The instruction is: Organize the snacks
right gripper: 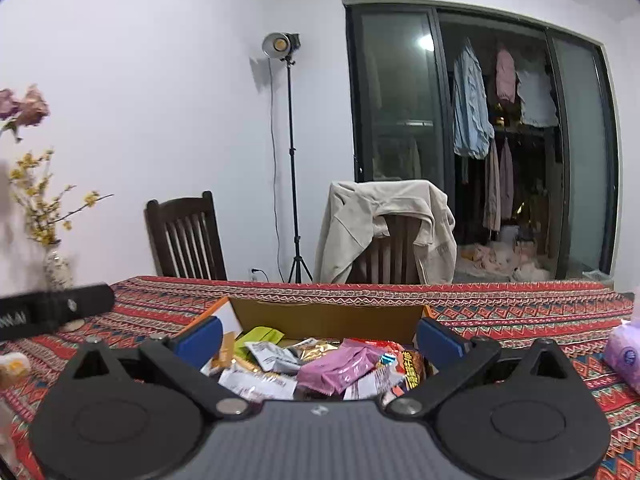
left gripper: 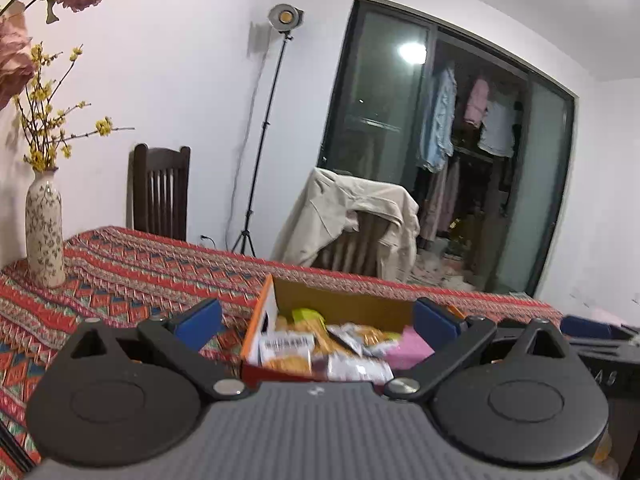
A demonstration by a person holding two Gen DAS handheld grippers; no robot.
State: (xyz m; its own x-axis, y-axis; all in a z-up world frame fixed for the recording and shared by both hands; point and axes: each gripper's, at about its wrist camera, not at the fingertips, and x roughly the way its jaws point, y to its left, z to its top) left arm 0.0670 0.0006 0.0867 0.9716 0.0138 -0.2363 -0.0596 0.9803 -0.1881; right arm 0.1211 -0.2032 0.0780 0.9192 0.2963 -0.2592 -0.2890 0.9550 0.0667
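Note:
An open cardboard box [left gripper: 344, 304] [right gripper: 324, 316] with orange sides stands on the patterned tablecloth, filled with several snack packets. A pink packet [right gripper: 340, 368] lies on top, with a green one [right gripper: 260, 336] and white ones [right gripper: 256, 384] beside it. My left gripper [left gripper: 318, 322] is open just in front of the box, nothing between its blue pads. My right gripper [right gripper: 320, 338] is open too, hovering over the box's near side and holding nothing. The other gripper's black body [right gripper: 56, 310] shows at the left of the right wrist view.
A floral vase [left gripper: 44, 228] with yellow sprigs stands at the table's left. A lilac tissue pack [right gripper: 624, 352] lies at the right. Two dark chairs [right gripper: 188, 236], one draped with a beige jacket [right gripper: 384, 220], stand behind the table beside a light stand [right gripper: 294, 160].

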